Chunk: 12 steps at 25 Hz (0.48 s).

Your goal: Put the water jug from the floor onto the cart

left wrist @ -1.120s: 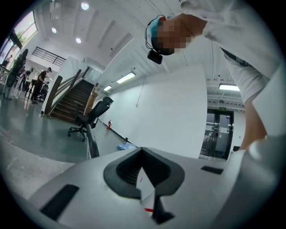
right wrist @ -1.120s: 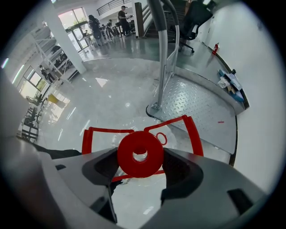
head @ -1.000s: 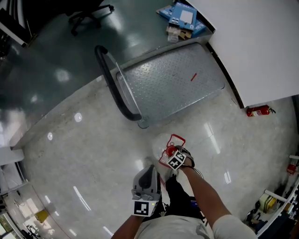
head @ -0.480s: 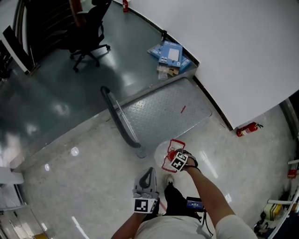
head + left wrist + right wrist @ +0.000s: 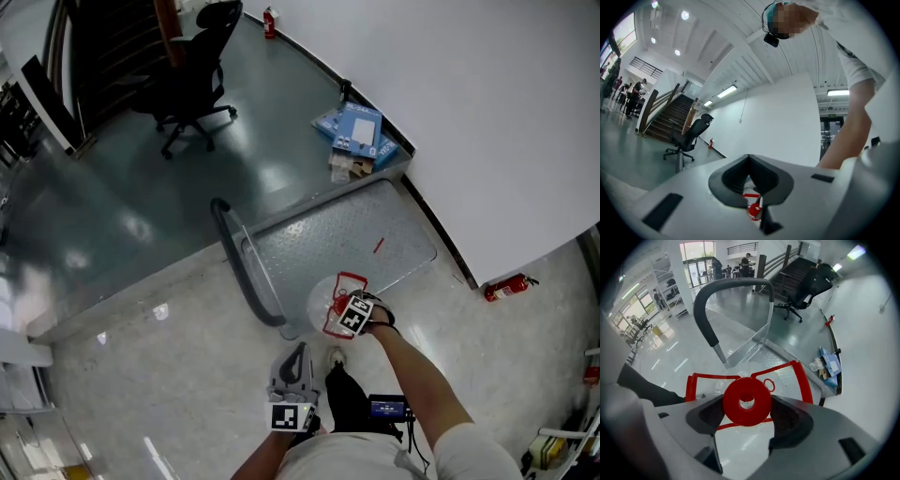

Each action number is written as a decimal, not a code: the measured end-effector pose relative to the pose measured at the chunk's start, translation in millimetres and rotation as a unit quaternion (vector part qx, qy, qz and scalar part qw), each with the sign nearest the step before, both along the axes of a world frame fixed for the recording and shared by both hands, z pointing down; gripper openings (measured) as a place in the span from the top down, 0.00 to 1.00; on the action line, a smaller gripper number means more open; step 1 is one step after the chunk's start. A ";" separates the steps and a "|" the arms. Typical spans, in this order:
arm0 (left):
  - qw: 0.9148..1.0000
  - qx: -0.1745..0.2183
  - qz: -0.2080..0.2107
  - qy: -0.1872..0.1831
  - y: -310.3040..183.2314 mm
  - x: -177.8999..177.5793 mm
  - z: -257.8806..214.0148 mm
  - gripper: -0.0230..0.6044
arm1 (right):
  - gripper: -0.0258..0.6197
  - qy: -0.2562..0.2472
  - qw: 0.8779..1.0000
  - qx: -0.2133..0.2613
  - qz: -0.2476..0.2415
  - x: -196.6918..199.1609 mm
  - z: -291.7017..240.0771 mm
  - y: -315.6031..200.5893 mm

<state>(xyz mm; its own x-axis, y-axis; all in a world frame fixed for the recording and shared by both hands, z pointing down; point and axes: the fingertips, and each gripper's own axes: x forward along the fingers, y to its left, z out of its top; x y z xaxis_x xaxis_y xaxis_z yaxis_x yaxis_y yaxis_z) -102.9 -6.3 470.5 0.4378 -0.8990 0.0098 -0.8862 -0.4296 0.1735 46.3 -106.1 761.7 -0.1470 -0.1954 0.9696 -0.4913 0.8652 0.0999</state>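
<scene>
Terrazzo floor [image 5: 169, 375], pale and glossy, is giving way to a darker grey-green stretch further off, and a white wall [image 5: 487, 112] is curving along the right side. A cart [image 5: 319, 239] with a studded metal deck is standing on the seam between the two floors, its black handle [image 5: 234, 253] rising at the left end. Blue boxes [image 5: 358, 131] are lying stacked just beyond the cart by the wall, an office chair [image 5: 192, 84] is standing well apart on the dark floor, and a fire extinguisher [image 5: 506, 286] is lying at the foot of the wall.

The right tongs [image 5: 345, 307] are clamping the water jug [image 5: 321, 302] at its top. In the right gripper view the jaws are pressing in on either side just under the red cap [image 5: 746, 401], with the red carrying frame showing behind. From above, the clear jug is overlapping the cart's near edge; whether it is resting there cannot be told.

The left tongs [image 5: 298, 349] are hanging close to the person's body, jaws together with nothing between them.
</scene>
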 end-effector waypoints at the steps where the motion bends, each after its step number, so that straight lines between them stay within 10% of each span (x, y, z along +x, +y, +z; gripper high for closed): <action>1: 1.000 -0.001 -0.008 -0.001 -8.4 2.2 0.5 0.96 | 0.50 -0.002 1.000 -0.001 -0.006 -1.3 1.6 -9.7; 12: 0.997 -0.023 -0.076 -0.016 -75.2 14.9 19.9 0.96 | 0.50 -0.018 0.999 -0.024 -0.041 -2.8 29.3 -94.0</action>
